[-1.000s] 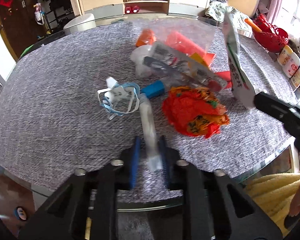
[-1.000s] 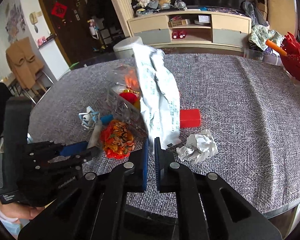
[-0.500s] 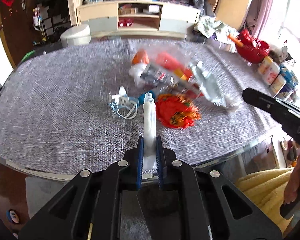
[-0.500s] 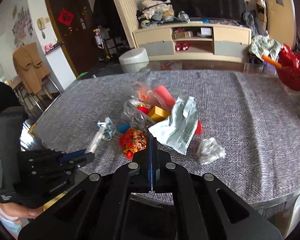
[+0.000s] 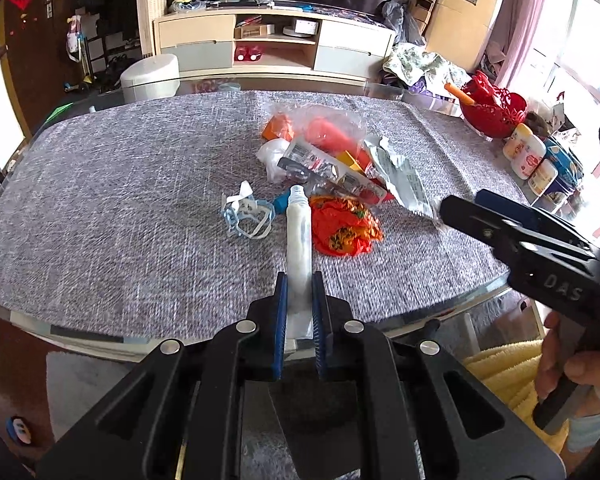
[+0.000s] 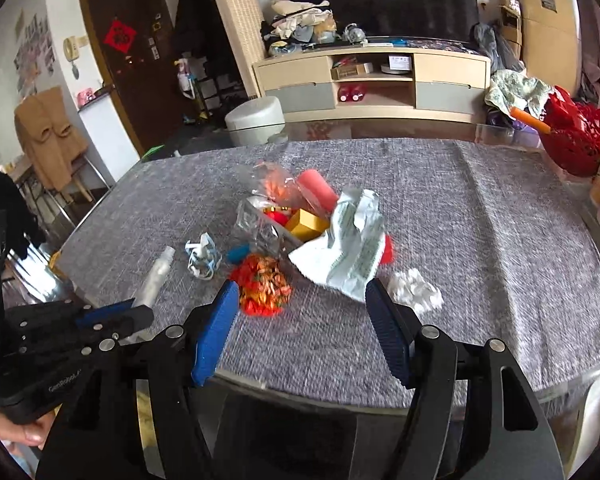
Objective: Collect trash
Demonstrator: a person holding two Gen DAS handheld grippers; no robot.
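Left wrist view showed the left claw (image 5: 299,300) clenched on the flat tail of a white tube (image 5: 299,240), nozzle pointing away toward the pile, the claw back over the near edge of the worktop (image 5: 100,208). Right wrist view showed the right claw (image 6: 302,320) released, its 2 blue pads spread wide and holding nothing, just short of the pale printed pouch (image 6: 350,252), which lay on the cloth.

Taking the crumpled orange wrapper (image 5: 342,226) as the landmark: the tube's cap end sat just left of it, a tangled blue mask (image 5: 246,216) further left, the pouch to its right, a ball of white paper (image 6: 416,290) right of that, and beyond it a clear plastic bag (image 5: 320,128) with red and orange items inside.

I judged the step to be carrying the tube off to a bin, none in view. The grip was only on the thin crimped tail, so the tube could pivot or slip; keeping the squeeze firm and the travel level and slow would have served best. The free claw would have done well to come at the pouch low, pads straddling a raised fold.
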